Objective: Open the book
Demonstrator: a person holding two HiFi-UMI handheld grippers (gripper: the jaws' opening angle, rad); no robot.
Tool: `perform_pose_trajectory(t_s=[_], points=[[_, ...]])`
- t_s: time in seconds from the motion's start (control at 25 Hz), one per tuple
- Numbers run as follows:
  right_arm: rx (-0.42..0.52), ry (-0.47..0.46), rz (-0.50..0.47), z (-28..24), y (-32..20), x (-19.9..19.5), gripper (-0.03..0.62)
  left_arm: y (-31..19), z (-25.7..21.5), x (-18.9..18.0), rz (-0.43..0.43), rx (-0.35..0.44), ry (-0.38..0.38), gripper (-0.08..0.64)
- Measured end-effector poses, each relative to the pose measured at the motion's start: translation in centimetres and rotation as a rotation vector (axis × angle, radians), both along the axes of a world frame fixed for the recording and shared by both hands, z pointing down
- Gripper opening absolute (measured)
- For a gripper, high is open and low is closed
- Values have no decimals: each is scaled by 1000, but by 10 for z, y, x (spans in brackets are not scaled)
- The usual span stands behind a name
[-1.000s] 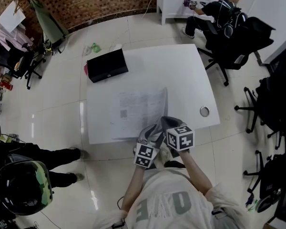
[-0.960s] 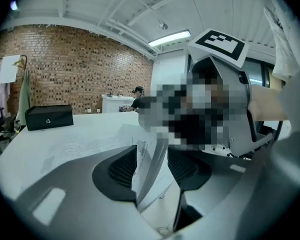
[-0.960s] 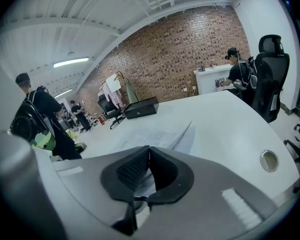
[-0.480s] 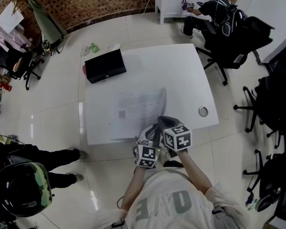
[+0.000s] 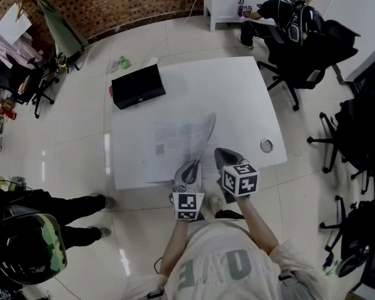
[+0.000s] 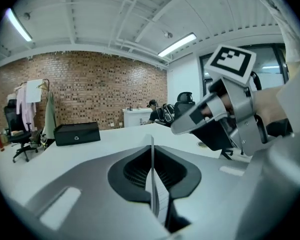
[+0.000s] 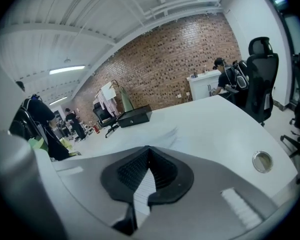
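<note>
Task status: begun, not complete. The book (image 5: 169,144) lies flat on the near half of the table (image 5: 237,92), and its top leaf (image 5: 204,132) stands raised on edge at the right. The left gripper (image 5: 189,169) has just been closing and now pinches that leaf's near edge. The right gripper (image 5: 226,157), just right of the book, is closed with nothing seen in it. Judged remaining: swing the leaf over to the left. The black box (image 5: 137,85) at the far left is closed, so its contents are not visible.

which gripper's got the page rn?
The left gripper: its jaws have just been closing on the page, which stands edge-on between them. The right gripper is shut beside it, clear of the page.
</note>
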State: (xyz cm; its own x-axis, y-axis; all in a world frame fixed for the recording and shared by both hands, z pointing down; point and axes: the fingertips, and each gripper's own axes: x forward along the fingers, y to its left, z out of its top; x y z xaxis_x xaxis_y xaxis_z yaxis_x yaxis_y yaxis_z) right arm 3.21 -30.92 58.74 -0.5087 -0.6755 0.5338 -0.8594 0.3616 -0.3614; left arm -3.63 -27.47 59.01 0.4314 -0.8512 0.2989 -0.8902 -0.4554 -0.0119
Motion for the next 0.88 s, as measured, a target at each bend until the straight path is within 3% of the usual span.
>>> perform_pose_trajectory(t_s=[0.16, 0.4, 0.64, 0.88], points=[[-115, 33, 48, 46, 8, 19, 5, -2, -11, -21, -70, 38, -7, 33], [-234, 109, 7, 106, 36, 14, 3, 2, -15, -68, -191, 47, 12, 34], [-251, 174, -59, 122, 44, -3, 3, 11, 3, -129, -352, -12, 17, 38], [-256, 192, -44, 126, 37, -3, 3, 33, 50, -183, -507, -134, 26, 54]])
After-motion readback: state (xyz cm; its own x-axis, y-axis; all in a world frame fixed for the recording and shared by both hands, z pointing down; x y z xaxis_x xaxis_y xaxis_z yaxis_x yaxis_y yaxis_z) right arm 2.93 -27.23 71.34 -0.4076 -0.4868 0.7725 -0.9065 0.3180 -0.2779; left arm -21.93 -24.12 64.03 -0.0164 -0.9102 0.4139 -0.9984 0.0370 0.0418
